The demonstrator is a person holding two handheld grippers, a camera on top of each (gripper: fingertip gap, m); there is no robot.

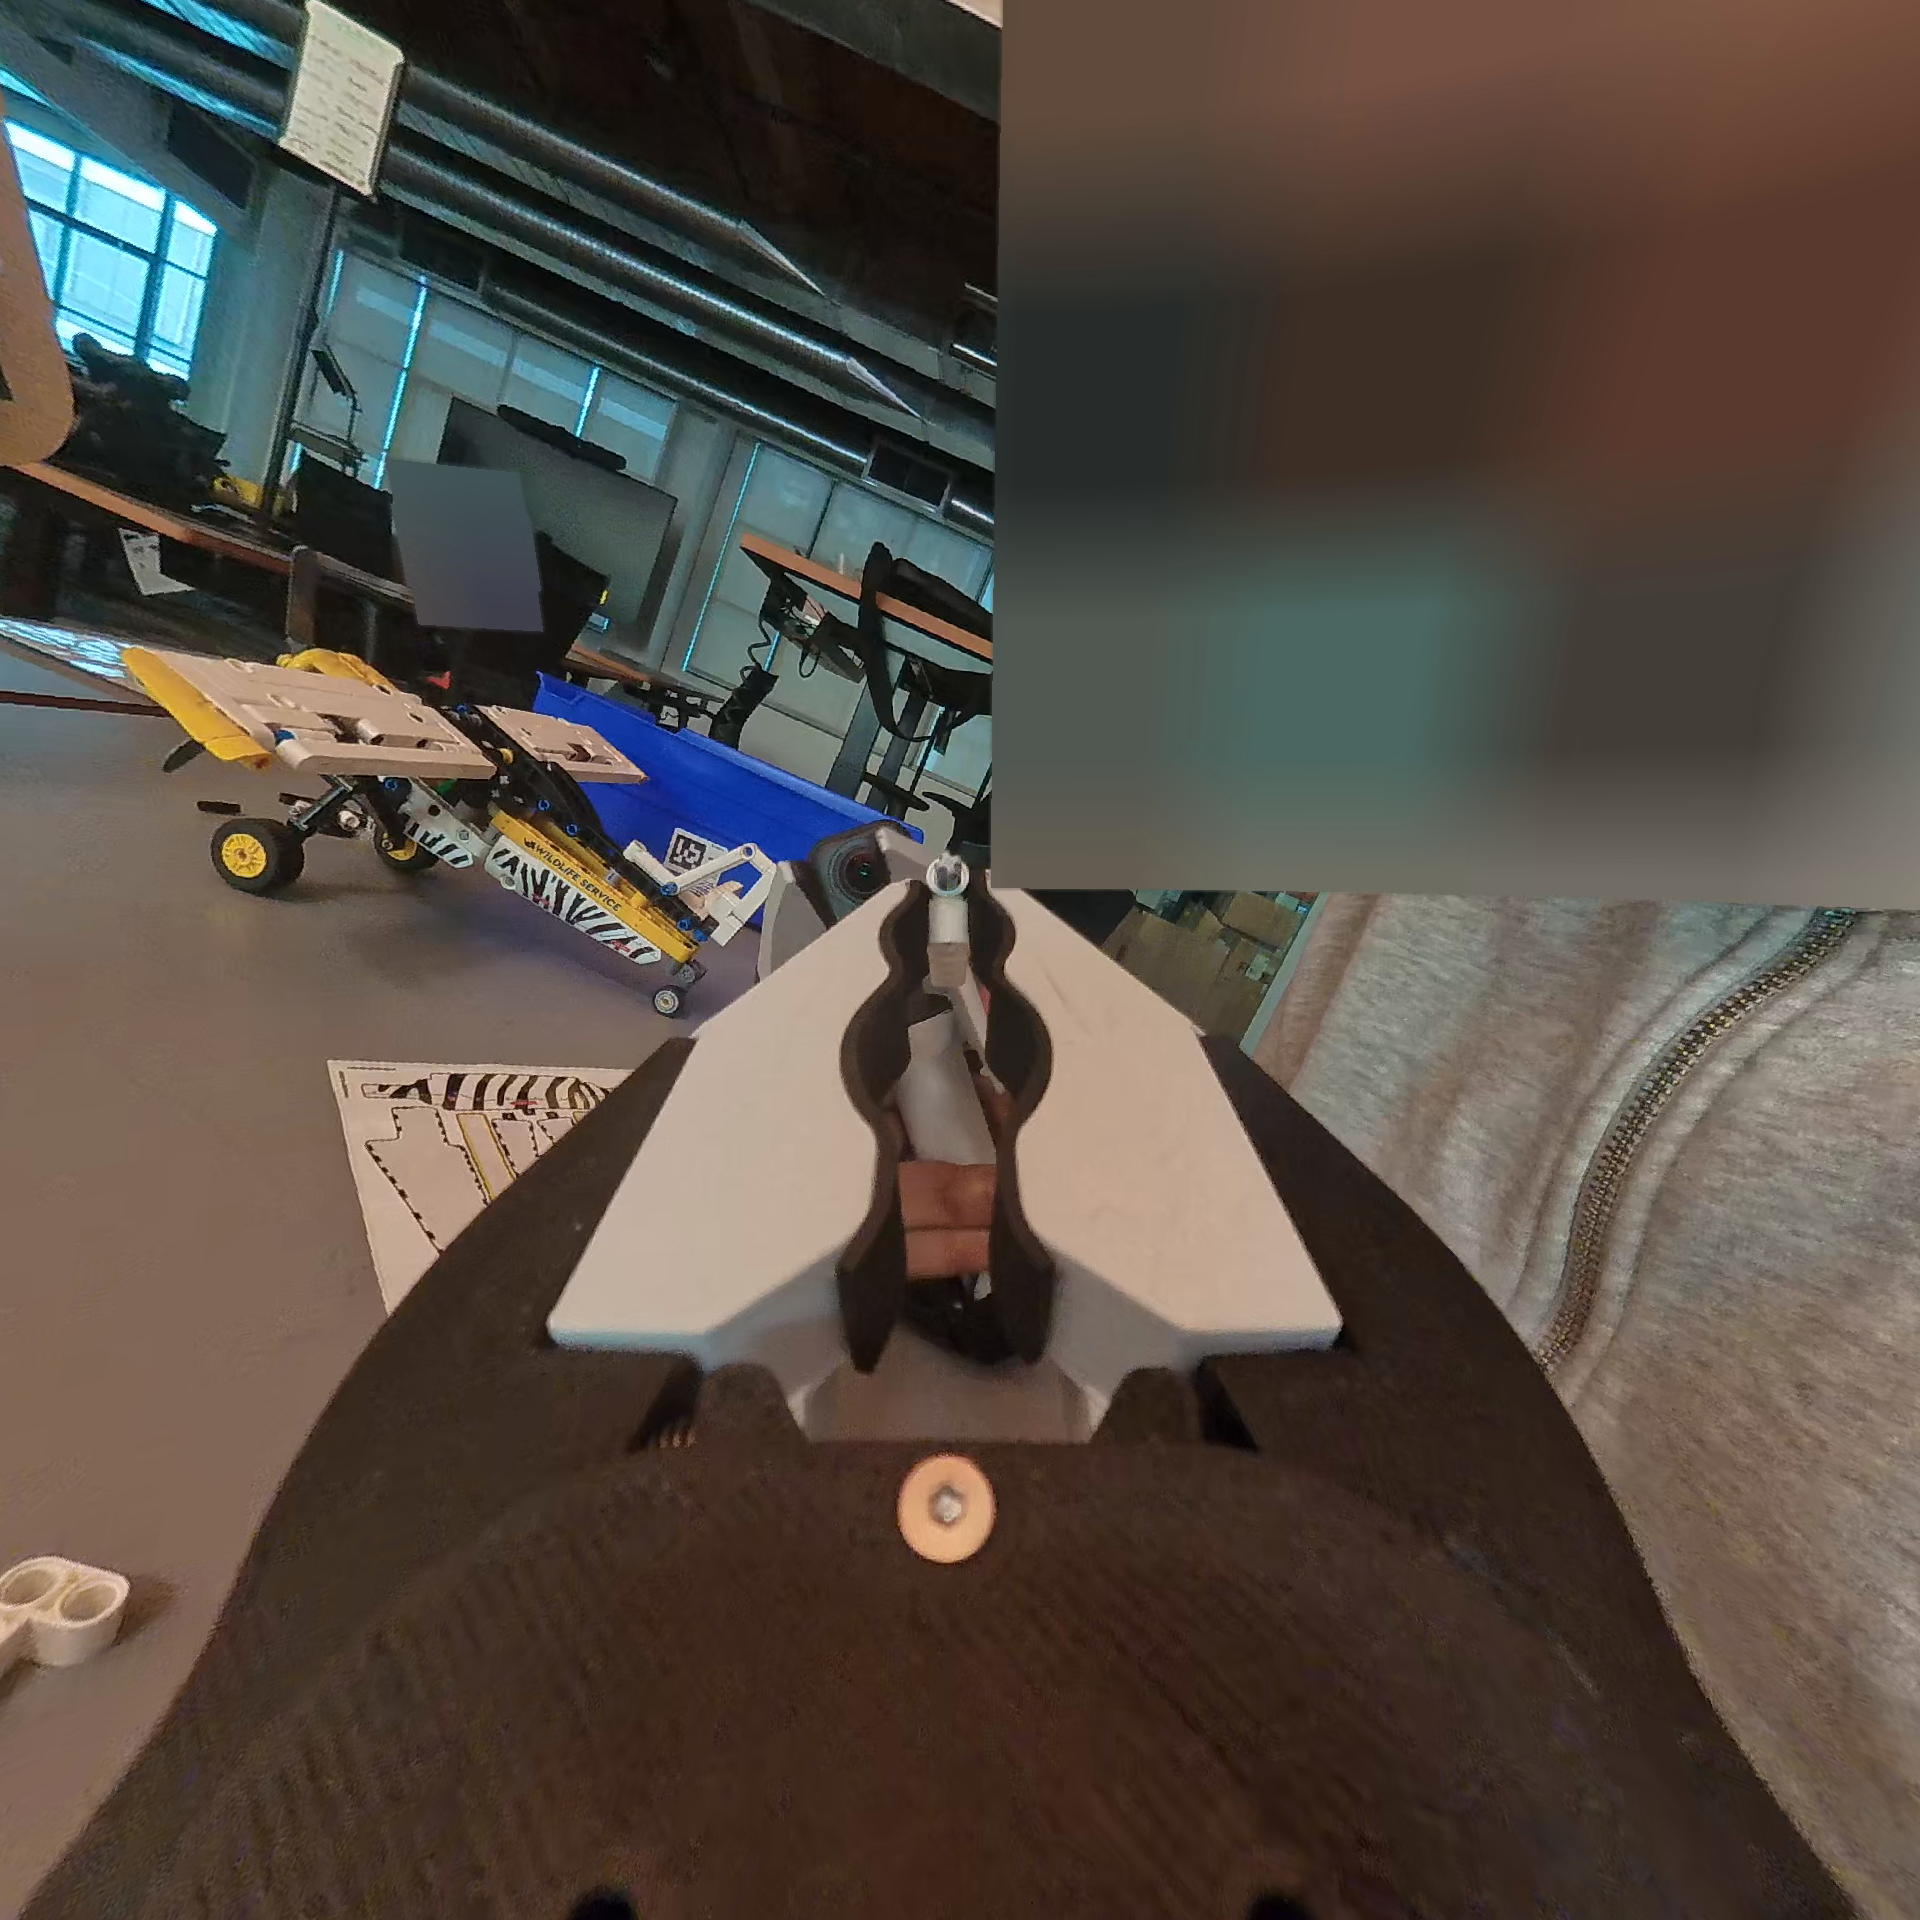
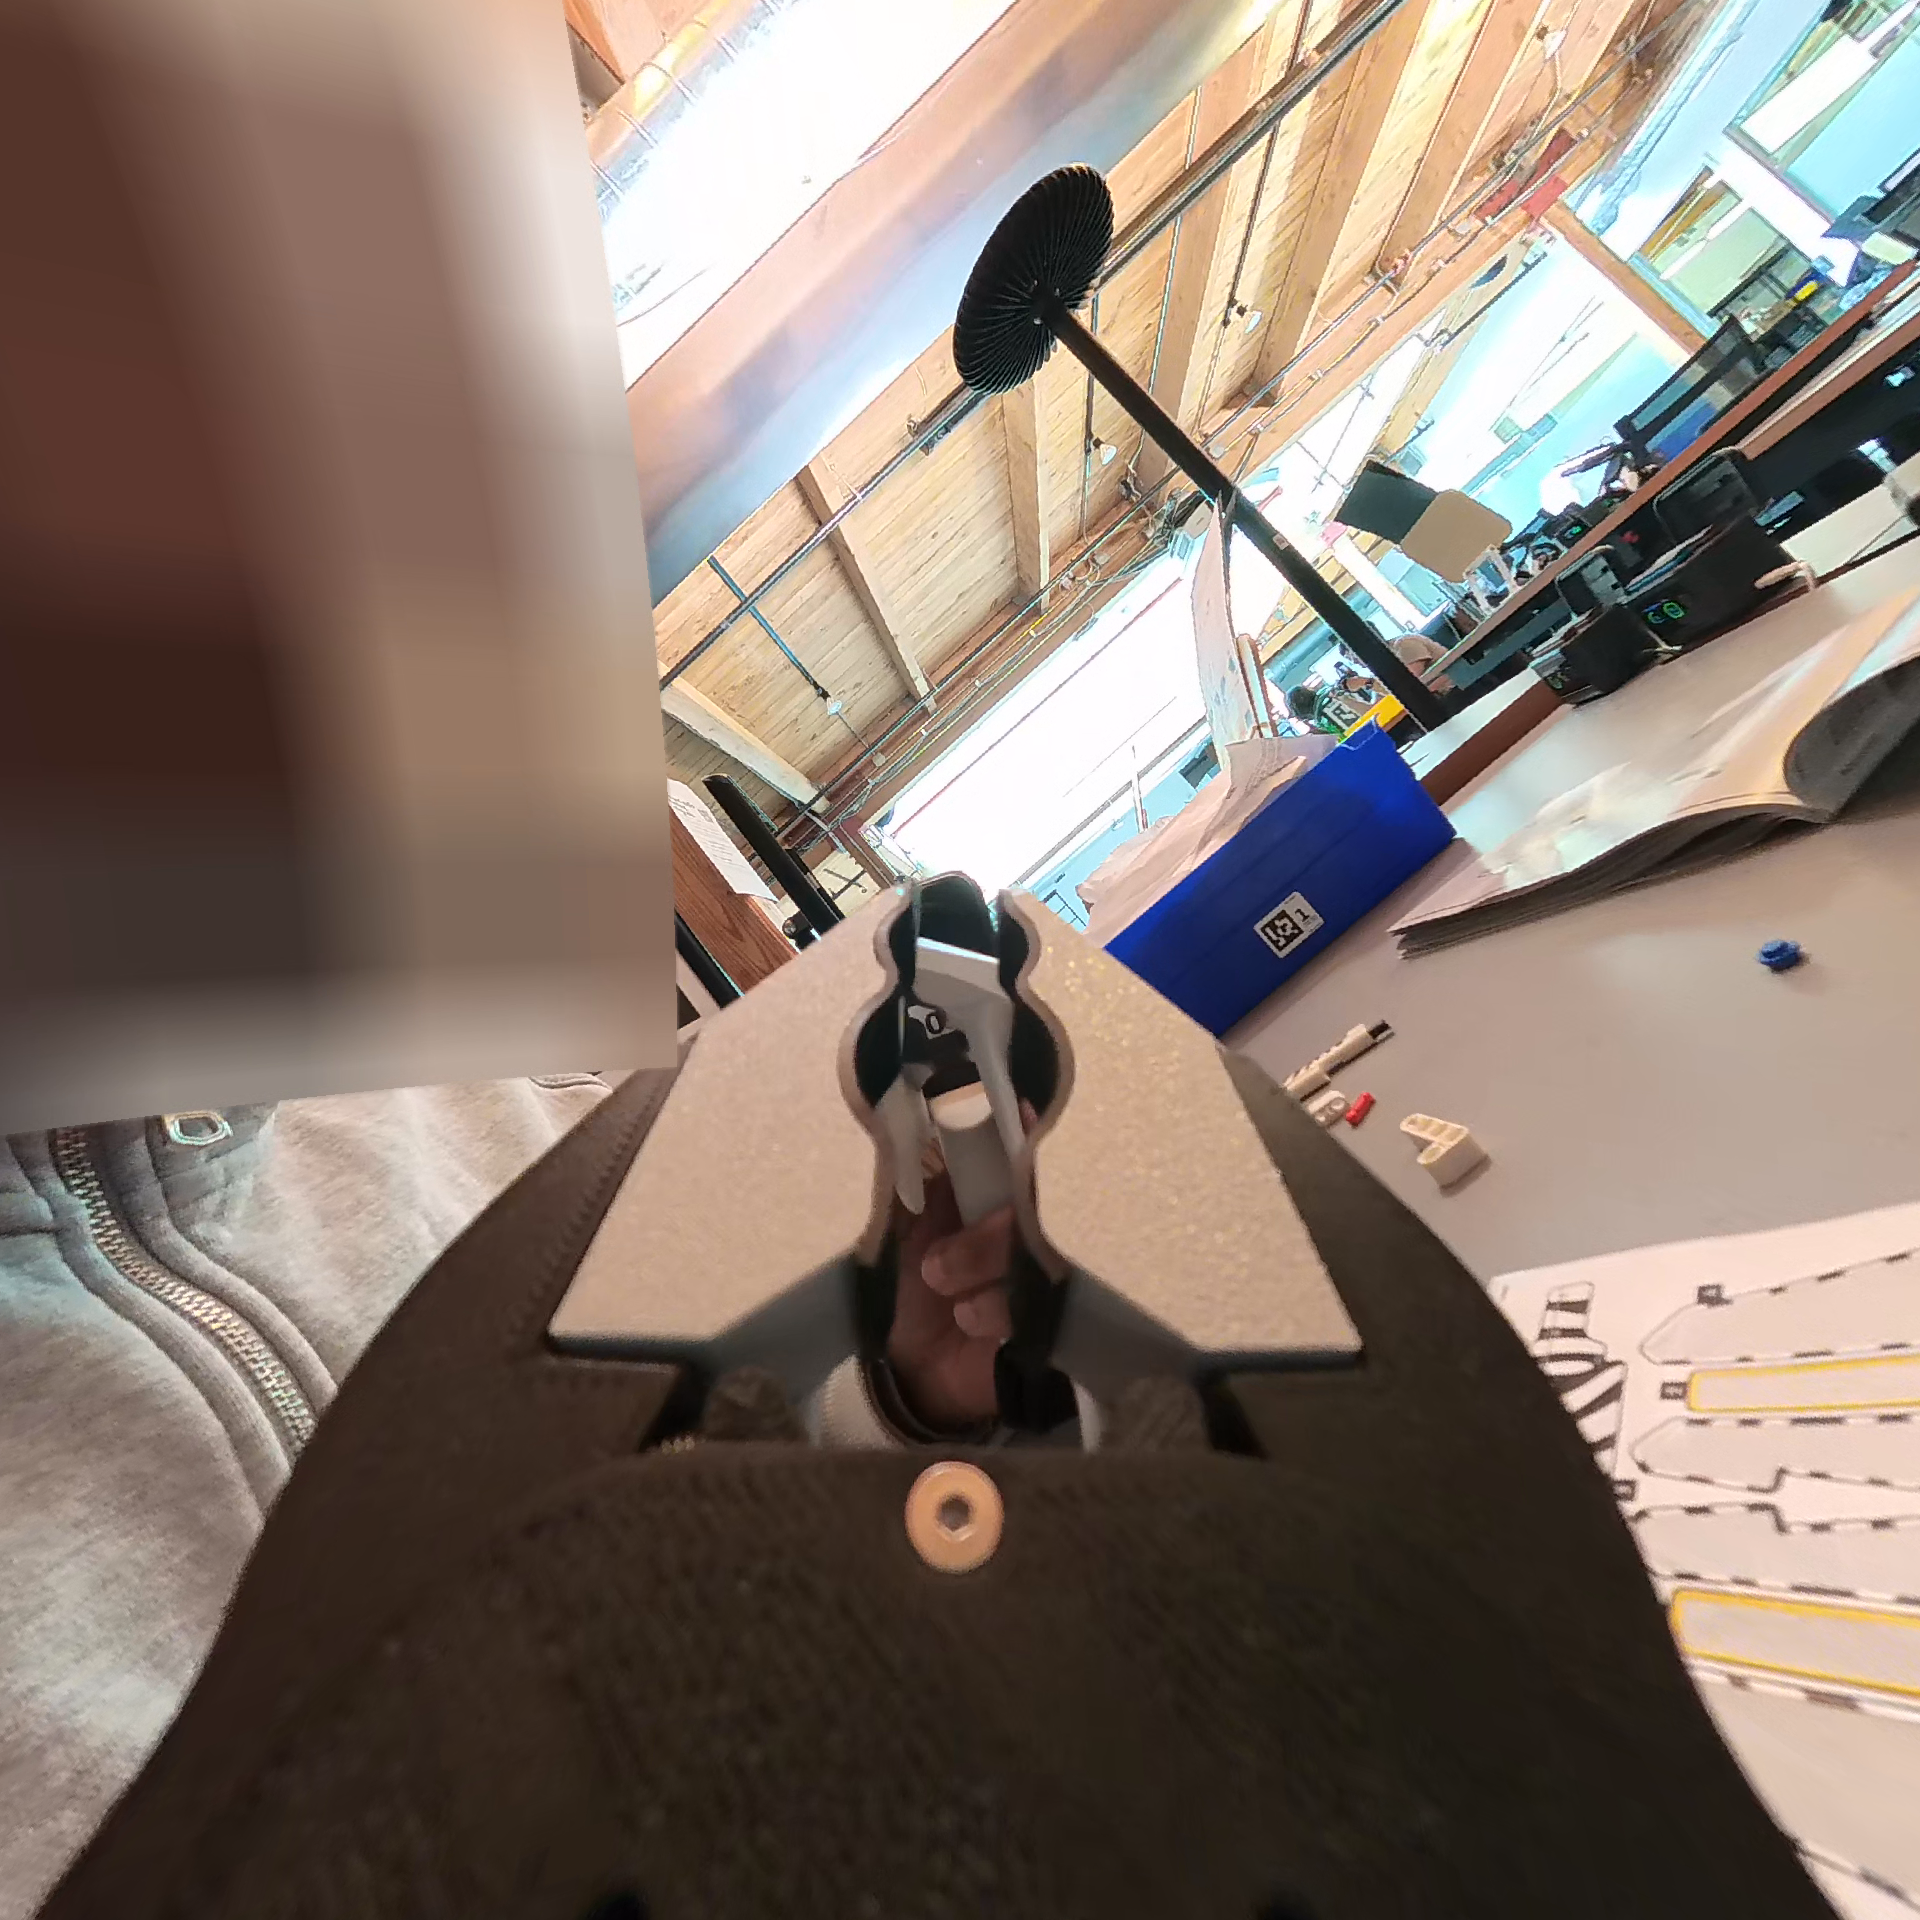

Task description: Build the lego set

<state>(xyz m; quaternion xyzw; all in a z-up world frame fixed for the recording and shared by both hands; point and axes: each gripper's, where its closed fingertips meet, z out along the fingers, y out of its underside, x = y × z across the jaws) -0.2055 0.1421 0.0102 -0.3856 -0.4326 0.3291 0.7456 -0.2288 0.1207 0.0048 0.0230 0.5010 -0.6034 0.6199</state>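
Here both tools meet raised above the counter (image 1: 156,987): left tool (image 1: 948,883) clamps a pin (image 1: 948,914), right tool (image 2: 956,914) clamps a white part (image 2: 961,982), presumably for joining.

Plastic, paper and cloth surfaces

A matt grey tabletop (image 1: 156,1039), glossy blue plastic bin (image 2: 1299,862), paper sticker sheet (image 1: 436,1153) and grainy grey fingers (image 2: 1174,1174) are seen.

Sitting on the grey surface (image 1: 156,1195): one part-built lego plane (image 1: 447,800), one blue bin (image 2: 1278,883), one sticker sheet (image 2: 1766,1455), one open booklet (image 2: 1662,790) — and one small blue piece (image 2: 1782,954).
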